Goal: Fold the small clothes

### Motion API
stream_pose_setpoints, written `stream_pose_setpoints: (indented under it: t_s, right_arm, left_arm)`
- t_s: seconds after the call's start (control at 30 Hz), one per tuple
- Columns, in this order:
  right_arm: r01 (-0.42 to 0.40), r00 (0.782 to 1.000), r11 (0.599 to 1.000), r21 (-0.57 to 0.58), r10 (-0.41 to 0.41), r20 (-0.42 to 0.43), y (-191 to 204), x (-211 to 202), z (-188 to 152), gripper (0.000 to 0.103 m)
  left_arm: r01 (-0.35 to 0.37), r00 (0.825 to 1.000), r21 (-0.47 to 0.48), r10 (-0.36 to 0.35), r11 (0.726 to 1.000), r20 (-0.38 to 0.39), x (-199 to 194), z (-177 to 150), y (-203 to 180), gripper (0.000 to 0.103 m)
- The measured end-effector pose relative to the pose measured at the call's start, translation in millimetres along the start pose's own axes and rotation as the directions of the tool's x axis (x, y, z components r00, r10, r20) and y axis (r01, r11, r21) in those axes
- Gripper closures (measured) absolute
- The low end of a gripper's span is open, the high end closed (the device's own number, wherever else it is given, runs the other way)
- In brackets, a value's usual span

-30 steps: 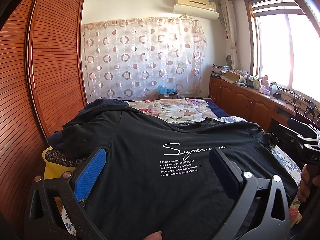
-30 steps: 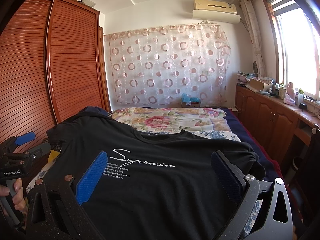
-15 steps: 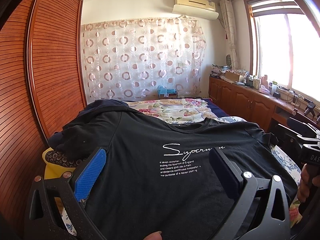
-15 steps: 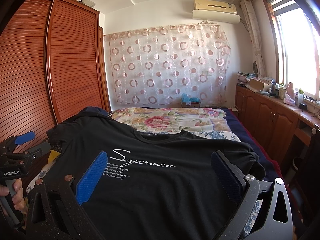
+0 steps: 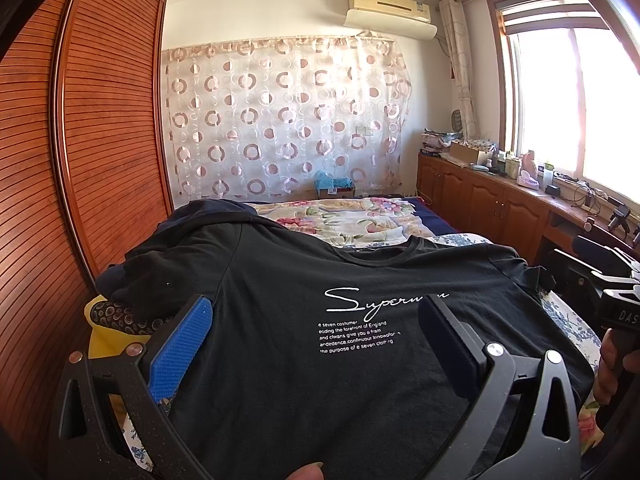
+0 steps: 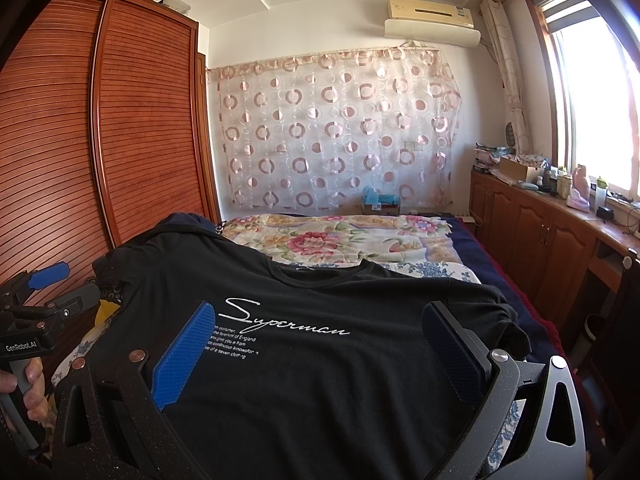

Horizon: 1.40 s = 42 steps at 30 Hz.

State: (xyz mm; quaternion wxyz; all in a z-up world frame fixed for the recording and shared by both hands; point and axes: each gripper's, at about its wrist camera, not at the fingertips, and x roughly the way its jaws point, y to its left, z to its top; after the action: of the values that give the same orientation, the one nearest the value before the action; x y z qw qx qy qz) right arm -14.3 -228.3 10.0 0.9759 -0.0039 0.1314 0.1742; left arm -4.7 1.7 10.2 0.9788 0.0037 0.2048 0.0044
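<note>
A black T-shirt with white "Superman" print lies spread flat, front up, on the bed, collar at the far end; it also shows in the right wrist view. My left gripper is open and empty, held above the shirt's lower left part. My right gripper is open and empty, held above the shirt's lower right part. The left gripper's body shows at the left edge of the right wrist view. The right gripper's body shows at the right edge of the left wrist view.
The bed carries a floral quilt beyond the shirt. A dark garment lies under the shirt's left sleeve. A yellow patterned item sits at the bed's left edge. A wooden wardrobe stands left, low cabinets right.
</note>
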Motion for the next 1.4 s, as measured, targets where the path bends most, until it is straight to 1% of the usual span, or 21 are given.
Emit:
stream_pose_setpoints:
  t_s: [0.93, 1.1, 1.27, 1.4]
  right_arm:
    - [-0.005, 1.000, 1.000, -0.002, 0.005, 0.000, 1.2, 0.5, -1.1, 0.000]
    - [-0.009, 1.000, 1.000, -0.004, 0.009, 0.006, 2.9, 7.5, -1.7, 0.000]
    - [-0.014, 1.000, 1.000, 0.006, 0.014, 0.016, 1.0, 17.7, -1.0, 0.000]
    - [-0.009, 1.000, 1.000, -0.015, 0.009, 0.025, 5.7, 28.1, -0.2, 0.000]
  left_arm:
    - [0.000, 1.000, 0.001, 0.000, 1.000, 0.000, -1.5, 2.5, -1.7, 0.000]
    - [-0.023, 1.000, -0.007, 0.023, 1.000, 0.000, 3.4, 6.5, 4.3, 0.000]
    - [-0.078, 0.997, 0.001, 0.078, 0.997, 0.000, 15.0, 6.9, 20.9, 0.000]
    - [-0.113, 0.994, 0.005, 0.113, 0.994, -0.008, 25.4, 9.3, 35.4, 0.000]
